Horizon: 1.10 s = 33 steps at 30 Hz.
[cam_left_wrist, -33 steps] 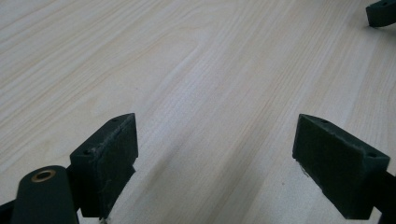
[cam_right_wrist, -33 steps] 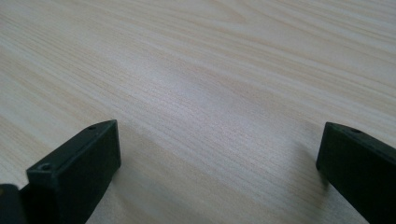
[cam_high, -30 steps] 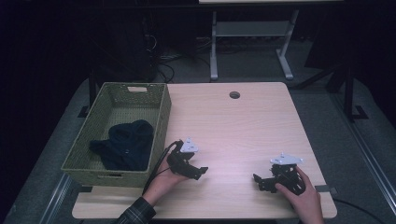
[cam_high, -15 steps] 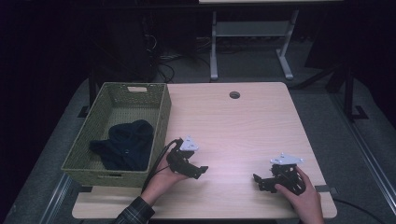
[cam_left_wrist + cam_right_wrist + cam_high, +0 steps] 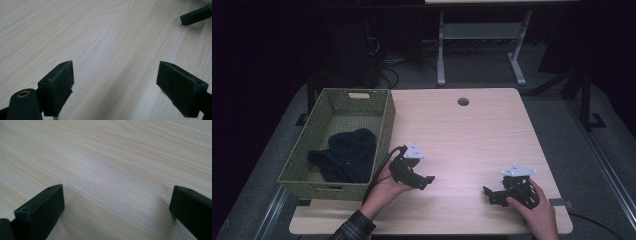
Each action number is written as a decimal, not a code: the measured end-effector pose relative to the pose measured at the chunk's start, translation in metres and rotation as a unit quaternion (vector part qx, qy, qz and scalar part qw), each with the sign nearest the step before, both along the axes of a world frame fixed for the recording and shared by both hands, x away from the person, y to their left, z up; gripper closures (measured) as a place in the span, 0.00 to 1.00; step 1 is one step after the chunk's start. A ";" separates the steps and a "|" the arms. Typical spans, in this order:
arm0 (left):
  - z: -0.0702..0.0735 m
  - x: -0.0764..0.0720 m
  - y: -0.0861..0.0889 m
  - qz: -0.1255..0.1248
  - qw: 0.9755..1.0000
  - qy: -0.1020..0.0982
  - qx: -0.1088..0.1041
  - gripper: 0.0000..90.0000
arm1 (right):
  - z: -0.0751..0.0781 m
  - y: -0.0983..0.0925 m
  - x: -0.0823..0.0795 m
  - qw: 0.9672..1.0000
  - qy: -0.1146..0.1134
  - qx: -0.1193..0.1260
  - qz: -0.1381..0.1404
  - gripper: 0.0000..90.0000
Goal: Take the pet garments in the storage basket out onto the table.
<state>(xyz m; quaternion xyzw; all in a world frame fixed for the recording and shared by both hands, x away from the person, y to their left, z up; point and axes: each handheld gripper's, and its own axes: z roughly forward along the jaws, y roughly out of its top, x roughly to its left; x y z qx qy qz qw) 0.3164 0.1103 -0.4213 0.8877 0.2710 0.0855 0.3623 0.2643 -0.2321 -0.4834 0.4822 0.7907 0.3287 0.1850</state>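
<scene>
We rest both tools on the pale wooden table (image 5: 472, 140): our left gripper (image 5: 424, 181) sits just beside the green woven basket (image 5: 384, 117), our right gripper (image 5: 490, 195) lies well apart at its 4 o'clock. In each gripper view the jaws stand wide apart over bare wood, clasping nothing. A dark garment (image 5: 347, 155) lies crumpled inside the basket, at 9 o'clock from our left gripper.

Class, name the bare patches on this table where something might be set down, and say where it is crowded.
Free: the table between the basket and the right edge, and between left gripper and right gripper. Crowded: the basket, holding dark cloth.
</scene>
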 end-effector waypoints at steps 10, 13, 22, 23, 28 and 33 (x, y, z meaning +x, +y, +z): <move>0.011 0.001 0.001 -0.001 1.000 0.000 -0.009 0.15 | 0.000 0.000 0.000 1.000 0.000 0.000 0.000 0.00; 0.014 0.001 0.000 -0.003 1.000 -0.003 -0.006 0.15 | 0.000 0.000 0.000 1.000 0.000 0.000 -0.001 0.00; 0.030 0.003 0.002 -0.004 1.000 -0.012 -0.026 0.15 | 0.000 0.000 0.000 1.000 0.000 0.000 -0.001 0.00; 0.032 0.003 0.002 -0.003 1.000 -0.014 -0.028 0.16 | 0.000 0.000 0.000 1.000 0.000 0.000 0.000 0.00; 0.041 0.005 0.004 -0.004 0.999 -0.020 -0.035 0.15 | 0.000 0.000 0.000 1.000 0.000 0.000 0.000 0.00; 0.048 0.007 0.004 -0.003 0.999 -0.020 -0.046 0.15 | 0.000 0.000 0.000 1.000 0.000 0.000 0.000 0.00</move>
